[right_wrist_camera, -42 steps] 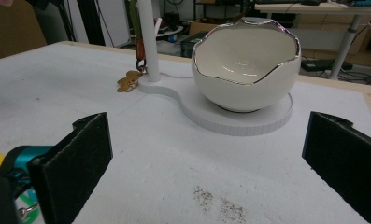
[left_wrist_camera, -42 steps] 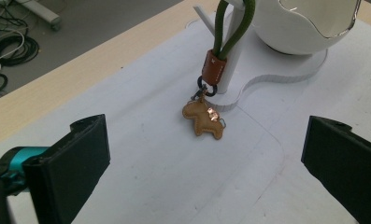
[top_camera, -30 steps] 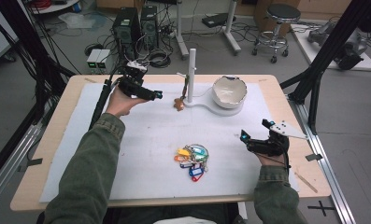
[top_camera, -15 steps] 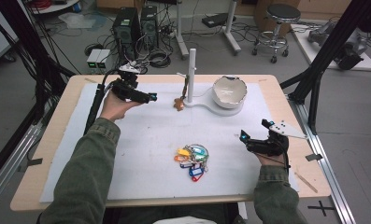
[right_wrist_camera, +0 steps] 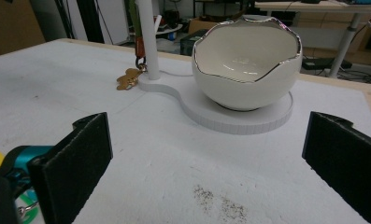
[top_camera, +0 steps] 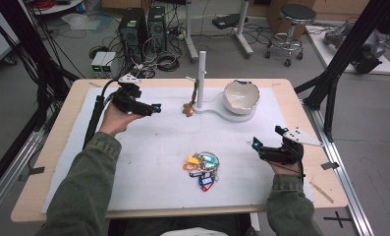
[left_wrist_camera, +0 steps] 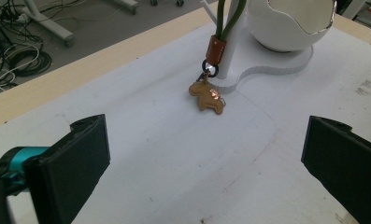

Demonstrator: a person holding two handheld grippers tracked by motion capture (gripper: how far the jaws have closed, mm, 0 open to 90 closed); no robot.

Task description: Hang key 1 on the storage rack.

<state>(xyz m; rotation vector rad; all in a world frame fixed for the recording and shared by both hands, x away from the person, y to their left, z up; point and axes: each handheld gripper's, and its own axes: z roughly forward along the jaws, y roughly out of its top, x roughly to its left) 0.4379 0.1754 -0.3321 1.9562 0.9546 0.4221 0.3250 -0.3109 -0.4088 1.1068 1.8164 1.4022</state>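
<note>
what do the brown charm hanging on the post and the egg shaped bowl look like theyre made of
The brown charm looks like tan leather: flat and matte, hung from a metal ring on a green cord. The egg-shaped bowl looks like glazed ceramic: glossy white, soft reflections inside, a thin metallic line along its jagged rim. Neither can be settled by look alone.

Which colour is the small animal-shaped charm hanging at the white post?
Golden brown, clearest in the left gripper view: the charm.

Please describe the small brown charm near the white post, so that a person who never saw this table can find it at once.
Start at the white stand at the far middle of the table, which carries an eggshell-shaped bowl and an upright post. At the foot of the post, on the side away from the bowl, hangs the brown animal-shaped charm on a green cord. Unlike the colourful key tags nearer the person, it is single and plain brown.
</note>
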